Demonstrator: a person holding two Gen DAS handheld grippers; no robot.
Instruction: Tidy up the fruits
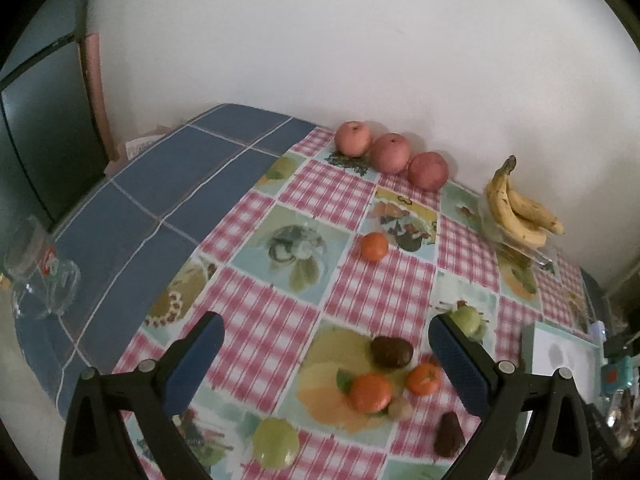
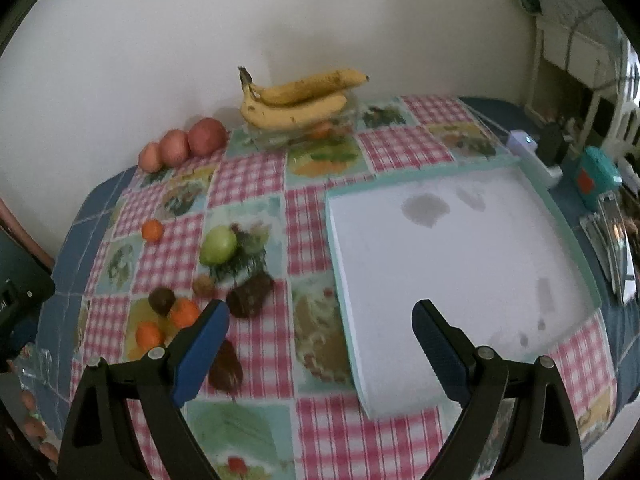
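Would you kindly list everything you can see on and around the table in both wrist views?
apples: three, red, in a row by the wall at the far edge
bananas: one bunch, yellow with brown spots, on a clear dish by the wall
oranges: three, orange; one alone mid-table, two near the dark fruits
green fruit: one, green, mid-table
dark fruits: three, brown, among the nearer oranges
small tan fruit: one, beside the dark fruits
tray: one, white with teal rim, right side of table
tablecloth: pink check with fruit prints
glass jar: one, clear, left edge
left gripper: black, blue pads, open
right gripper: black, blue pads, open
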